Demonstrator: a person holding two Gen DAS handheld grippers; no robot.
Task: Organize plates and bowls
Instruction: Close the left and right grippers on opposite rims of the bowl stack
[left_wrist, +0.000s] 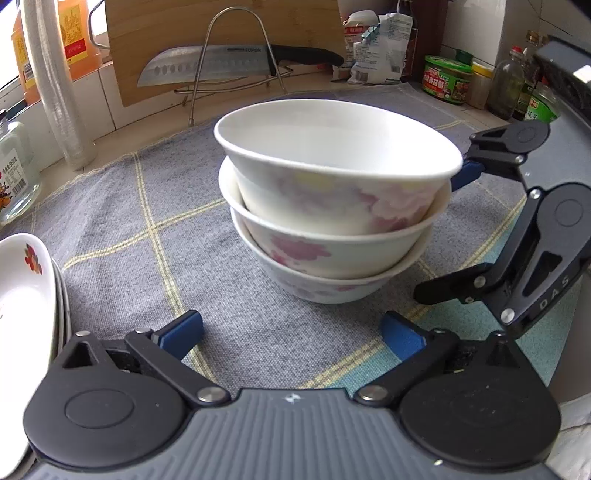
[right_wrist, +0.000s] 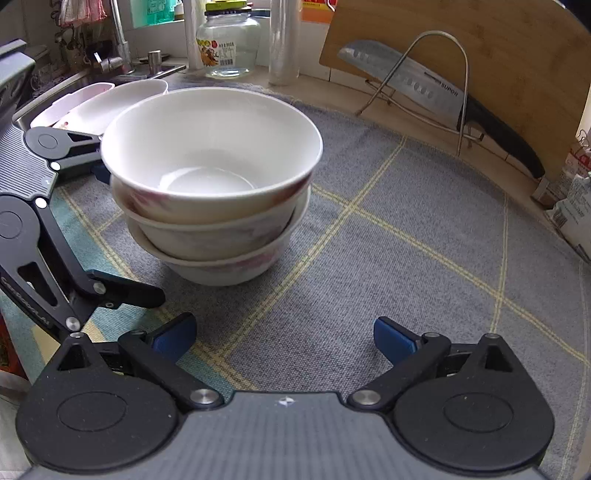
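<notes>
- left wrist view: the left gripper (left_wrist: 291, 332) has its blue fingers (left_wrist: 183, 332) spread wide with nothing between them, low over the grey checked cloth (left_wrist: 122, 206).
- there is bare cloth between the fingers and the stack of bowls (left_wrist: 332, 214), which sits on the cloth just ahead.
- the right gripper (left_wrist: 439, 232) is at the right side, touching or almost touching the stack; one blue finger (left_wrist: 467, 173) is by the top bowl's rim, and i cannot tell if it holds the bowl.
- the stack of plates (left_wrist: 26, 288) is at the left edge, well apart from the bowls.
- at the back a knife (left_wrist: 236, 61) rests on a wire rack (left_wrist: 236, 55) in front of a wooden board (left_wrist: 221, 33). jars and bags stand at the right.
- there are three white bowls with pink flowers, one inside the other; the top bowl is tilted.
- right wrist view: the right gripper's (right_wrist: 284, 338) blue fingers (right_wrist: 393, 339) are wide apart and hold nothing.
- the bowls (right_wrist: 210, 184) are ahead and to the left, with lots of bare cloth (right_wrist: 406, 240) to the right.
- the left gripper (right_wrist: 114, 232) is just beside the stack on the left.
- the plates (right_wrist: 118, 99) lie behind the bowls, near a glass jar (right_wrist: 229, 44) and a sink tap (right_wrist: 118, 40).
</notes>
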